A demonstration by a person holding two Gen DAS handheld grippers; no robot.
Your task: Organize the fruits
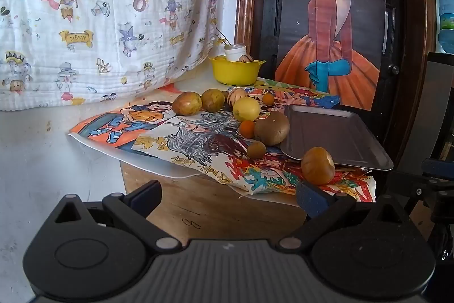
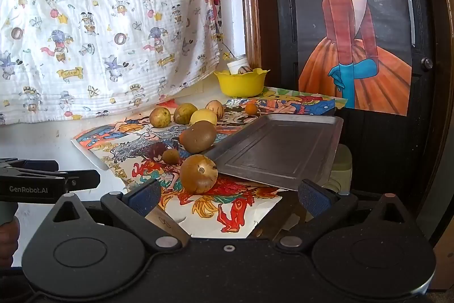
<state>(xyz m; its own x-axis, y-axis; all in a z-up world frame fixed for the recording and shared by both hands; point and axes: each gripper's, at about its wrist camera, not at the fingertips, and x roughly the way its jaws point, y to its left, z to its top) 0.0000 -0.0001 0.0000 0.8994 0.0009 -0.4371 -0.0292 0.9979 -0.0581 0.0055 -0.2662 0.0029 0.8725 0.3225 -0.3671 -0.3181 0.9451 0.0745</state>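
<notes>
**Steel tray bare, fruit loose, both grippers wide and holding nothing**

Left wrist view: metal tray sits at the right on the cartoon-print paper, nothing in it. Loose fruit is strung across the paper to its left: brown round fruit nearest, touching the tray's front rim; small brown fruit behind it; large brown oval fruit against the tray's left edge with a small orange fruit beside it; yellow fruit and two green-brown fruits further back. Yellow bowl at the far end already has a striped fruit and something else in it. Left gripper jaws fully apart, nothing between them, touching nothing. It sits short of the fruit, over the wooden table edge.

Right wrist view: same layout from further right. Right gripper also spread fully, empty. The brown round fruit lies just ahead of the fingers, slightly left of centre, not touched. Left gripper is visible at the left edge, well clear of the fruit.

Read: sorting looks barely begun; this is the approach before a first pick. Next move, my guess: right gripper advances so the nearest fruit sits between the pads, then closes gently. It's round and smooth, so likely to roll or squirt out if caught off-centre. Whether it belongs in tray or bowl I can't tell.
</notes>
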